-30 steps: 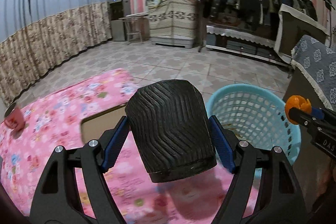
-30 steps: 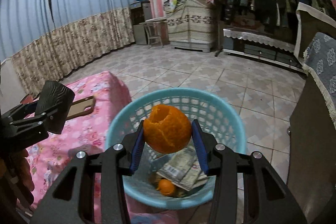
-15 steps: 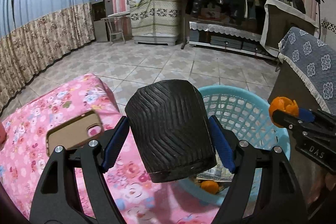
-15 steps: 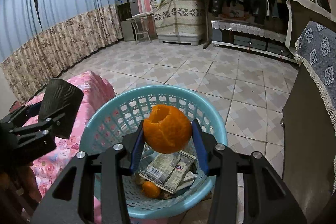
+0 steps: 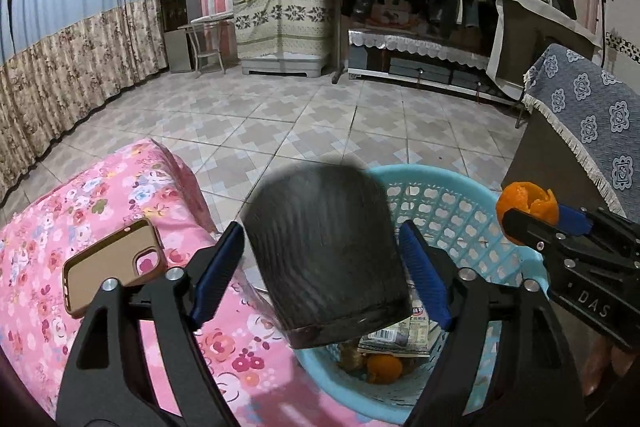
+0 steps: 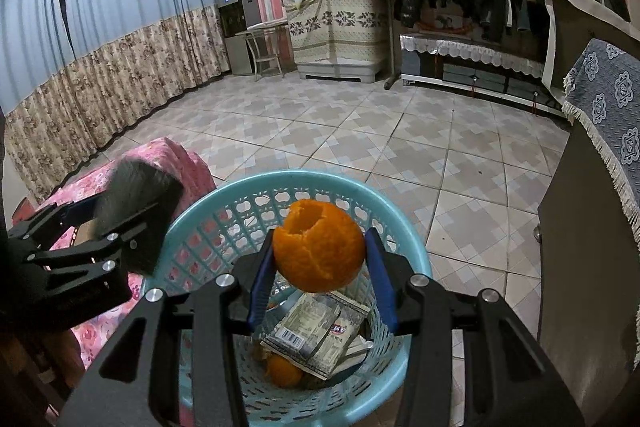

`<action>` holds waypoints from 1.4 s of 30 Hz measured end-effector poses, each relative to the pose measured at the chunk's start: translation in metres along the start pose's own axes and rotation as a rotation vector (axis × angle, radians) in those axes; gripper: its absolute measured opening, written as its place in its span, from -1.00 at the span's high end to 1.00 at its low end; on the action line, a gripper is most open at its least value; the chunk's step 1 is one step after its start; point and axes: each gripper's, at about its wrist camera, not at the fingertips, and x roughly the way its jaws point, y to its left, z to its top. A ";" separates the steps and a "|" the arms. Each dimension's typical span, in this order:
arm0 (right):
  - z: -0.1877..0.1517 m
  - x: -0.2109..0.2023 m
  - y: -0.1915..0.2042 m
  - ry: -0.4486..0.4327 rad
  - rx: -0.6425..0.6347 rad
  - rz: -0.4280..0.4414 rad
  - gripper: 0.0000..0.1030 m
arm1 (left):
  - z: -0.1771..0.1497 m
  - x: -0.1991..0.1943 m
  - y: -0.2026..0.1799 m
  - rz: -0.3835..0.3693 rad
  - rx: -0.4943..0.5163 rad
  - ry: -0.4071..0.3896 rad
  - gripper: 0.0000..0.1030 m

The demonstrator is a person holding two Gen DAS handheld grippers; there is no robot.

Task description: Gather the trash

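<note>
Trash lies at the bottom of the light blue basket (image 5: pixel 472 219) in the left wrist view: a printed wrapper (image 5: pixel 396 335) and a small orange (image 5: pixel 384 367). The left gripper (image 5: pixel 324 267) holds its jaws to either side of a black ribbed cup (image 5: pixel 324 251), which is blurred; the jaws are opening, a thin gap shows between each blue pad and the cup's sides, and the cup is over the basket's near left rim. To the left, a pink flowered cloth (image 5: pixel 80 211) covers a surface on which a brown phone case (image 5: pixel 112 267) lies flat. At the right edge the right gripper (image 5: pixel 532 215) shows side-on with an orange peel (image 5: pixel 526 205) at its tips. In the right wrist view, the right gripper (image 6: pixel 318 275) is clamped on the orange peel (image 6: pixel 318 247), a hollow shell with a torn opening at the top, pinched between both blue pads directly above the basket (image 6: pixel 380 203). Below it lie the wrapper (image 6: pixel 316 335), showing a barcode, and the small orange (image 6: pixel 284 371). At the left the left gripper (image 6: pixel 120 223) and the blurred black cup (image 6: pixel 136 203) hang just outside the basket's rim, above the pink cloth (image 6: pixel 180 163).
</note>
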 end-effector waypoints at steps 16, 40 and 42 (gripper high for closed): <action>-0.002 0.012 0.013 -0.003 -0.012 -0.019 -0.57 | 0.008 -0.029 0.048 0.095 -0.065 -0.065 -0.81; -0.027 -0.062 0.111 -0.112 -0.095 0.106 -0.91 | -0.069 -0.166 0.130 0.289 -0.183 -0.162 -0.90; -0.030 -0.069 0.126 -0.115 -0.103 0.137 -0.91 | -0.083 -0.183 0.138 0.340 -0.176 -0.163 -0.90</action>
